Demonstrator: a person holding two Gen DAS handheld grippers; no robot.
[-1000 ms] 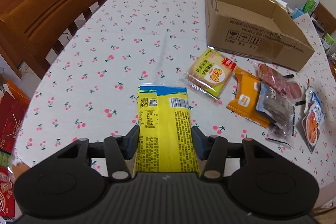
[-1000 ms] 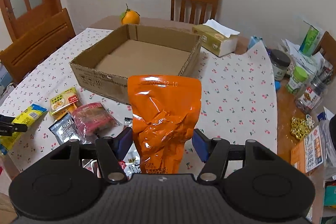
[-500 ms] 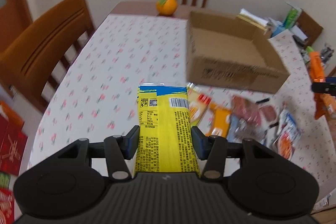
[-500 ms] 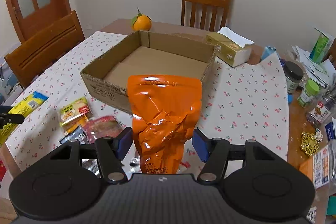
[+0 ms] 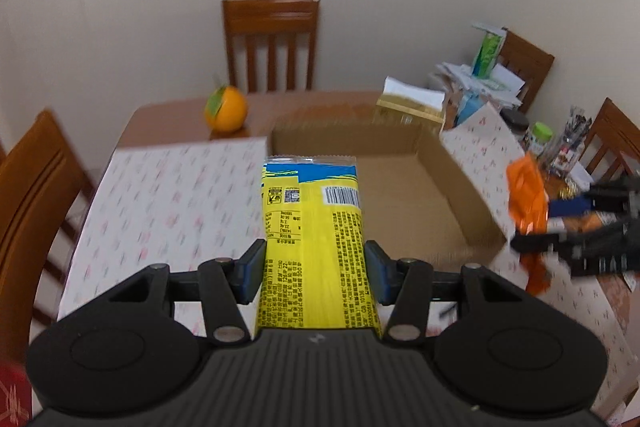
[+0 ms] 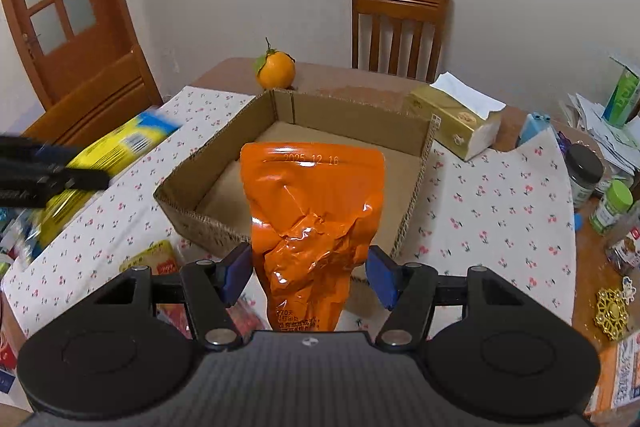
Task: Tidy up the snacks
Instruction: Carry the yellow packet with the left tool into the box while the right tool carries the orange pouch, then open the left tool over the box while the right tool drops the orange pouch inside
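Note:
My left gripper [image 5: 316,269] is shut on a yellow and blue snack packet [image 5: 312,211], held in the air over the near left corner of the open cardboard box [image 5: 460,183]. My right gripper [image 6: 310,273] is shut on a crinkled orange pouch [image 6: 312,211], just in front of the same box [image 6: 352,111], which holds nothing. In the left wrist view the right gripper [image 5: 560,223] and its orange pouch [image 5: 526,199] hang beside the box's right wall. From the right wrist, the left gripper [image 6: 60,175] and yellow packet [image 6: 120,147] appear blurred at the left.
An orange fruit [image 6: 275,71] and a tissue box [image 6: 456,127] sit behind the cardboard box. Jars [image 6: 584,175] and papers crowd the table's right end. Loose snack packets [image 6: 156,261] lie under my right gripper. Wooden chairs [image 5: 272,43] surround the cherry-print tablecloth [image 6: 492,211].
My left gripper has lifted the yellow packet off the table and swung it right, up to the box. The right gripper has carried the orange pouch a little closer to the box.

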